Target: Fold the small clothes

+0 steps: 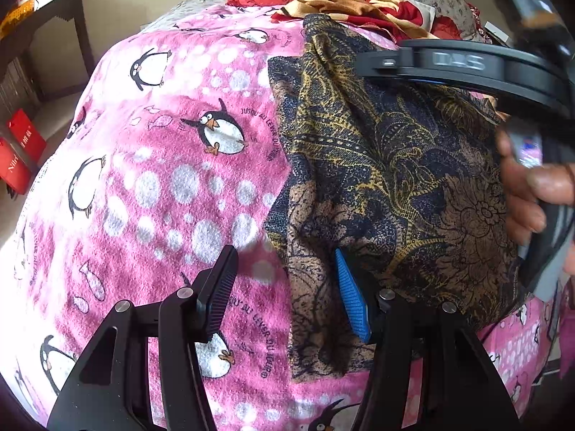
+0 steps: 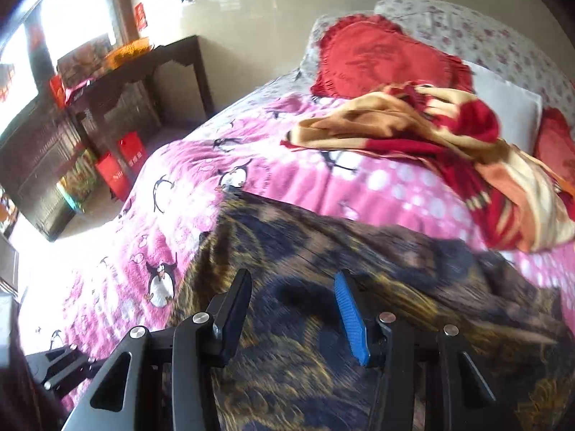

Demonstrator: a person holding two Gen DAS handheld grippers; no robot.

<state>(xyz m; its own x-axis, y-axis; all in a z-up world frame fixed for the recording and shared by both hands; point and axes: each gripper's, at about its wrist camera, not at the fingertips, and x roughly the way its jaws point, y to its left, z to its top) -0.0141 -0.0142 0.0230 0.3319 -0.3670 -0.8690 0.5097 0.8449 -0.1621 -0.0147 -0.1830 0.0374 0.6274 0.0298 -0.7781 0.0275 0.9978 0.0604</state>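
Observation:
A dark navy, brown and gold patterned garment point(image 1: 388, 179) lies rumpled on a pink penguin blanket point(image 1: 161, 179). My left gripper point(image 1: 284, 294) is open at the garment's near left edge, its blue pad point(image 1: 352, 301) against the cloth and its black pad point(image 1: 219, 291) over the blanket. The right gripper's body point(image 1: 467, 68) and the hand holding it show at the far right. In the right wrist view my right gripper point(image 2: 291, 316) is open just above the same garment point(image 2: 359, 287), holding nothing.
A tan and red garment point(image 2: 413, 136) lies crumpled further up the bed. Red heart cushions point(image 2: 381, 54) and a floral pillow point(image 2: 485, 36) sit at the head. A dark wooden table point(image 2: 143, 68) and red bags point(image 2: 122, 168) stand left of the bed.

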